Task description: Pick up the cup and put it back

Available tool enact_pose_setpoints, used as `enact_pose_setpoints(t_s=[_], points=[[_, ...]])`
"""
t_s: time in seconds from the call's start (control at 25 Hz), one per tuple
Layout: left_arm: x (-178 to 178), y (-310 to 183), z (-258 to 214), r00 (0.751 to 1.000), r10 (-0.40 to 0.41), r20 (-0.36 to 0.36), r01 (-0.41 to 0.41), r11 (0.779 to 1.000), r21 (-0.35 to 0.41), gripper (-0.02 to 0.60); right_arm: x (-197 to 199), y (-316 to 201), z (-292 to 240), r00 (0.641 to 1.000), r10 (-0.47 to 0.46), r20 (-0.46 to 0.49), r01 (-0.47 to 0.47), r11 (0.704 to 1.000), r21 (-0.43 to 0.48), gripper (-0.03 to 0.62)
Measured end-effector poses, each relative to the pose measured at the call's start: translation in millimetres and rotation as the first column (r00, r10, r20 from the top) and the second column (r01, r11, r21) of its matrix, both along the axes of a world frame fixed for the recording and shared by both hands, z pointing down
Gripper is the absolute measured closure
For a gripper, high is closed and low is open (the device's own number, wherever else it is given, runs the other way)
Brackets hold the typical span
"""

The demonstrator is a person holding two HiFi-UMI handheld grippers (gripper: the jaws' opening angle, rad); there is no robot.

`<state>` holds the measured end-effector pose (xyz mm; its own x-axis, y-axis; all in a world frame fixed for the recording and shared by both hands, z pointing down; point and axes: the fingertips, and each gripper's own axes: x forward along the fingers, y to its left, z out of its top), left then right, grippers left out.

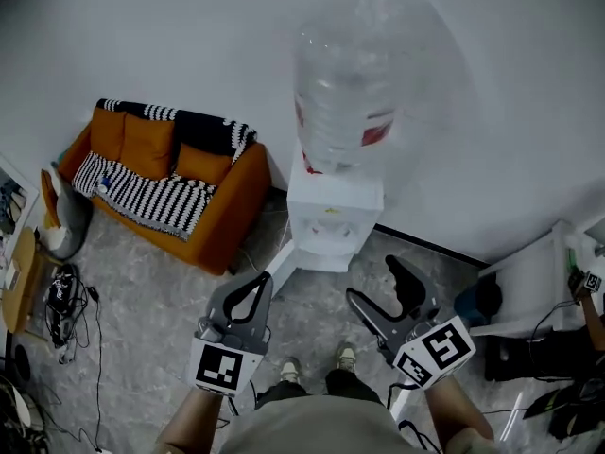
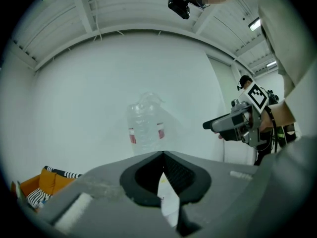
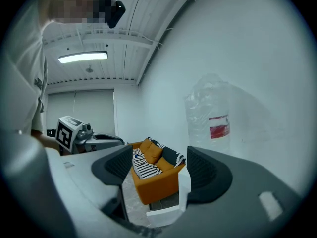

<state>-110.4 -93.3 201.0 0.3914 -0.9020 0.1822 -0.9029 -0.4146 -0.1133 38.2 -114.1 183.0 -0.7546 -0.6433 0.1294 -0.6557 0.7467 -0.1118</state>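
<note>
A pale wall [image 1: 142, 26] fills the far half of the head view, and a grey stone floor [image 1: 151, 301] runs from it to the near edge. At far left an orange sofa [image 1: 227, 216] stands against the wall, with a black-and-white striped blanket [image 1: 156, 195] draped over its seat and back. Right of the sofa, near the middle, a white dispenser [image 1: 331, 220] stands at the wall with a big clear bottle [image 1: 345, 93] with a red label upside down on top. At right a white stand [image 1: 529, 268] reaches in from the edge, with dark gear and cables beyond it. More cables [image 1: 71, 315] lie on the floor at left.

The left gripper [image 1: 262, 278] is held level just near of the dispenser and points toward it. Its jaws are pressed together at the tips, with only an empty loop behind them. The right gripper [image 1: 372, 280], beside it and a little apart, has its jaws spread wide. Nothing lies between them; its own view shows the sofa through the gap. The person's shoes [image 1: 290, 369] show on the floor between the two grippers.

The cup I cannot pick out for certain. A dark round shape [image 1: 480, 301] at the near end of the stand, just right of the right gripper, may be it.
</note>
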Motion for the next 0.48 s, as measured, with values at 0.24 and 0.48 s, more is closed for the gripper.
enact_pose_setpoints(t_s=[0.24, 0.48], points=[[10.4, -21.8, 10.8, 0.995, -0.102, 0.001, 0.102, 0.995, 0.003, 0.58, 12.7, -31.8, 21.2, 0.997, -0.08, -0.013, 0.08, 0.996, -0.026, 0.249], [17.5, -34.3, 31.0, 0.989, -0.149, -0.001, 0.149, 0.989, 0.014, 0.58, 12.9, -55.3, 43.1, 0.992, -0.124, -0.016, 0.124, 0.992, -0.028, 0.249]])
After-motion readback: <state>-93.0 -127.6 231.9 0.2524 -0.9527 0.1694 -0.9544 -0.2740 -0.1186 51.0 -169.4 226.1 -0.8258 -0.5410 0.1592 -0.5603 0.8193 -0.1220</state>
